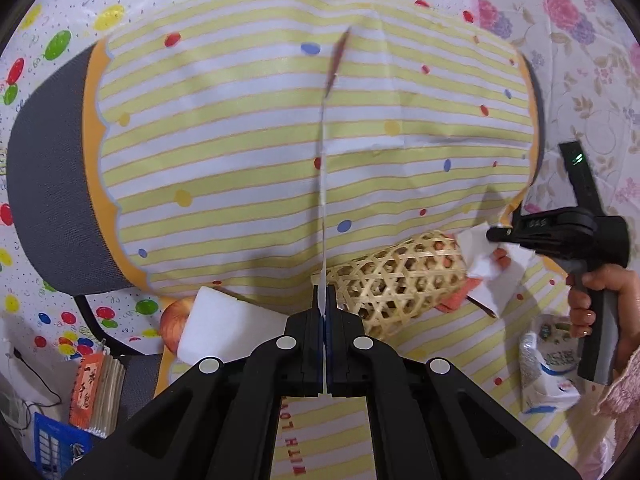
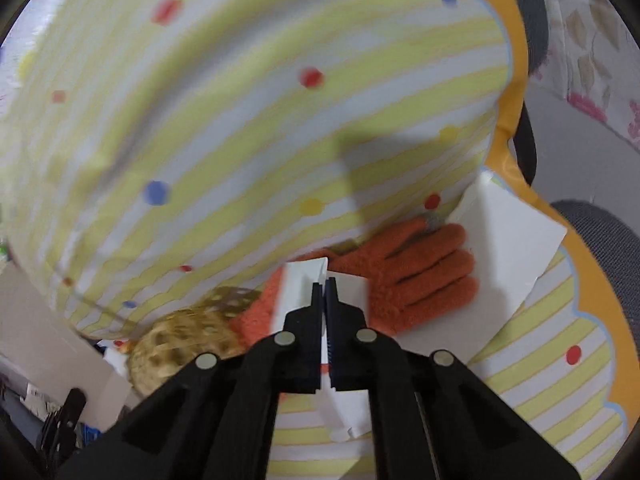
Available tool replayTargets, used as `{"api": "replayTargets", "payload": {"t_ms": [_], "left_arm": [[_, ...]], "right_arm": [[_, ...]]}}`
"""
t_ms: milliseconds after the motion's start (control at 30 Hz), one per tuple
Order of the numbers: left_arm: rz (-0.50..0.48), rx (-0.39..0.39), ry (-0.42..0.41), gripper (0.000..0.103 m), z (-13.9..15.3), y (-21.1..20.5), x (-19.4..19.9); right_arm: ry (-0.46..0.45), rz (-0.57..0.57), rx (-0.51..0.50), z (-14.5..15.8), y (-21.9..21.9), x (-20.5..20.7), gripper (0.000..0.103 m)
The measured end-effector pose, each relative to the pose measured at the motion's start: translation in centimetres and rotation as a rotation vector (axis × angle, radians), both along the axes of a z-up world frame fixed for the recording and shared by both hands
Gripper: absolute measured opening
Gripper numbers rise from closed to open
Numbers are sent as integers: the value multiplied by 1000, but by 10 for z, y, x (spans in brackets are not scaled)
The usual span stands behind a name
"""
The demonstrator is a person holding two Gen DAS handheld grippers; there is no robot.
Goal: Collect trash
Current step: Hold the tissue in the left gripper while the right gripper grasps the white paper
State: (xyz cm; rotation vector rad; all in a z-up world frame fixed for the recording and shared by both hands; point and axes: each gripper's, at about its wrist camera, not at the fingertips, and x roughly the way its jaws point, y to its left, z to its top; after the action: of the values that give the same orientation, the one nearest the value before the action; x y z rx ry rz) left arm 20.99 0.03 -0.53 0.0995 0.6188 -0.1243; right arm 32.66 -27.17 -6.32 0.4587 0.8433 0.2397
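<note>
- So the left gripper [image 1: 323,304] is clamped tight on a thin white sheet of paper [image 1: 322,184], seen edge-on and running up the middle of the left wrist view. Probably that's trash already picked up and kept out of the way.
- The right gripper [image 2: 324,285] is pinched shut on a folded white paper scrap [image 2: 298,284] in the lower middle of its own view, right over an orange glove [image 2: 416,276].
- A bigger white sheet [image 2: 508,248] lies partly under the glove at right, likely the next thing to grab.
- A woven basket [image 1: 396,280] lies on its side on the striped cloth [image 1: 240,140], just left of the glove.
- Readable writing: "WITH LOVE" upside down on the cloth at the bottom of the left view. The packet [image 1: 548,376] at lower right has print too small to read.
</note>
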Motion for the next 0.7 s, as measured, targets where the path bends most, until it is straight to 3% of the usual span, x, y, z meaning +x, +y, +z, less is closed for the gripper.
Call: {"api": "replayTargets", "payload": {"t_ms": [133,233,467,567,700], "left_arm": [[-33,-20,-30,0,16,-4,-34],[-65,-36,-37,1,21,-9,-67],[-112,-96,0,0,8,-22,-142],[-116,-86,2,0,0,-27,-168],[-158,-83,20,1,-10,-33,-204]], "right_arm": [[-133,85,-78,48,14,-63,1],[-184,138,-151,70,22,-115,1],[-209,181,-273,71,33,-215,1],[-213,184,-332,65,41,-248,1],[-195,185,-335,55,43,-285,1]]}}
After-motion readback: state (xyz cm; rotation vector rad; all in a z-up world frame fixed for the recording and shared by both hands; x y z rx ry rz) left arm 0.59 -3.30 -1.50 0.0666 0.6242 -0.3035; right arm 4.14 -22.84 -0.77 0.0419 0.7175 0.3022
